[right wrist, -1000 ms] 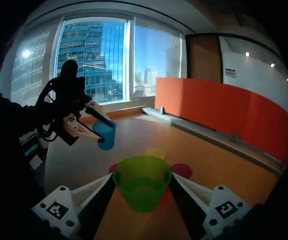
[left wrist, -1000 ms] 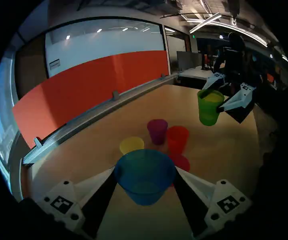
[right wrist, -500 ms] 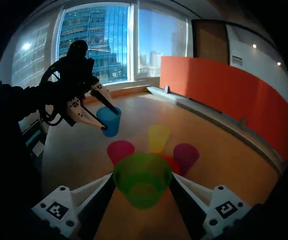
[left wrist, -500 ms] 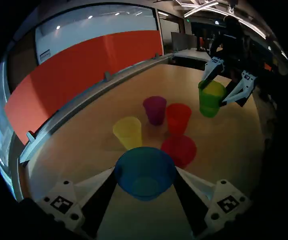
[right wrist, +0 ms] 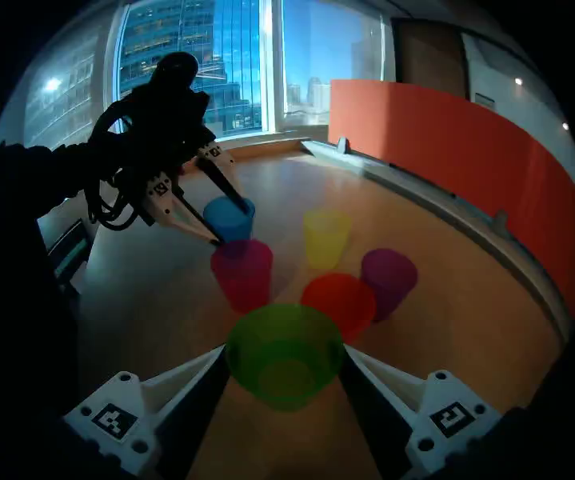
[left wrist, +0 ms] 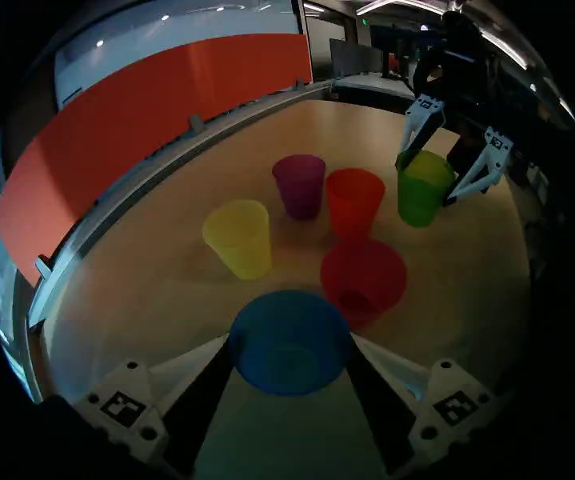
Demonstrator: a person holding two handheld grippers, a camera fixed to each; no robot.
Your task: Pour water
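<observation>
In the left gripper view, my left gripper [left wrist: 289, 346] is shut on a blue cup [left wrist: 289, 356], held upright above the wooden table [left wrist: 167, 296]. Across the table, my right gripper [left wrist: 425, 180] is shut on a green cup [left wrist: 421, 192]. In the right gripper view, the same green cup [right wrist: 285, 360] sits between the right gripper's [right wrist: 285, 350] fingers, and the left gripper [right wrist: 229, 226] holds the blue cup [right wrist: 228, 218] just behind a red cup [right wrist: 242, 274]. Whether either held cup has water in it I cannot tell.
Standing on the table between the grippers are a yellow cup [left wrist: 239, 238], a purple cup [left wrist: 299, 186], an orange cup [left wrist: 354, 202] and a red cup [left wrist: 363, 280]. An orange wall panel [left wrist: 127, 112] runs along the table's far edge. Tall windows [right wrist: 199, 64] are behind the person's arm [right wrist: 63, 176].
Both grippers have dipped and moved in toward the group of cups, each still holding its cup. The standing cups now show more from above and closer.
</observation>
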